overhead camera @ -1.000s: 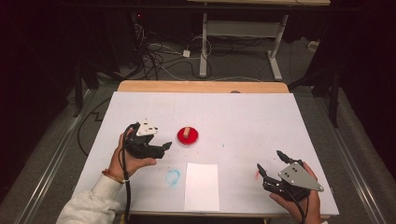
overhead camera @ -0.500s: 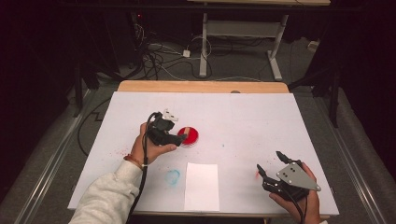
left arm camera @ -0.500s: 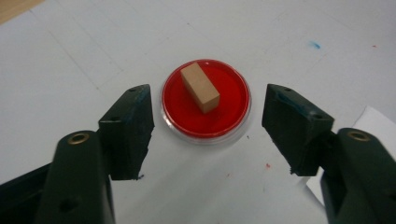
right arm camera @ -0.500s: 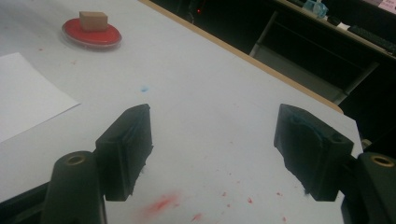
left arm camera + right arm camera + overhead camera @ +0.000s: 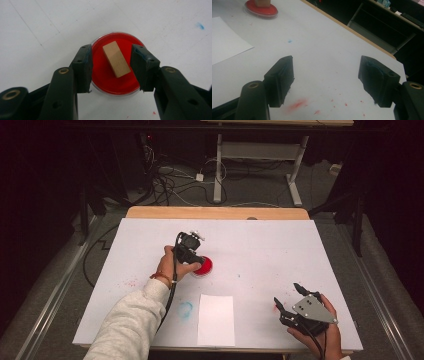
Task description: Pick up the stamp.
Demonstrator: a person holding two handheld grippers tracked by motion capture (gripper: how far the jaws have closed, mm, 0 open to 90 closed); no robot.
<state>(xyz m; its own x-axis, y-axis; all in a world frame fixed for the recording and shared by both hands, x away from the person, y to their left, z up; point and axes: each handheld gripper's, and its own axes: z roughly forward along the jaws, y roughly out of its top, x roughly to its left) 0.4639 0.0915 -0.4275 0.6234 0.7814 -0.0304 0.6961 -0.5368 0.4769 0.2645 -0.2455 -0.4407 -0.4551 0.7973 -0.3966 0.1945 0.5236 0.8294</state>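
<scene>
The left gripper point(image 5: 111, 68) hangs straight down over the red ink pad point(image 5: 115, 63), which lies on the white table point(image 5: 280, 245) about midway between its left and right edges, nearer the far edge than the near one. A wooden stamp block point(image 5: 116, 59) stands on the pad's red face, turned askew between the 2 black jaws. These jaws have just been closing and bracket the block, but a gap shows on each side, so the pads do not yet press it. That straddle looks chosen to catch the block's 2 long faces for a lift.

A white sheet of paper point(image 5: 216, 319) waits at the near edge, probably to take the print.

The right gripper point(image 5: 325, 80) rests near the near right corner, its jaws spread wide with nothing between them, out of the way.
</scene>
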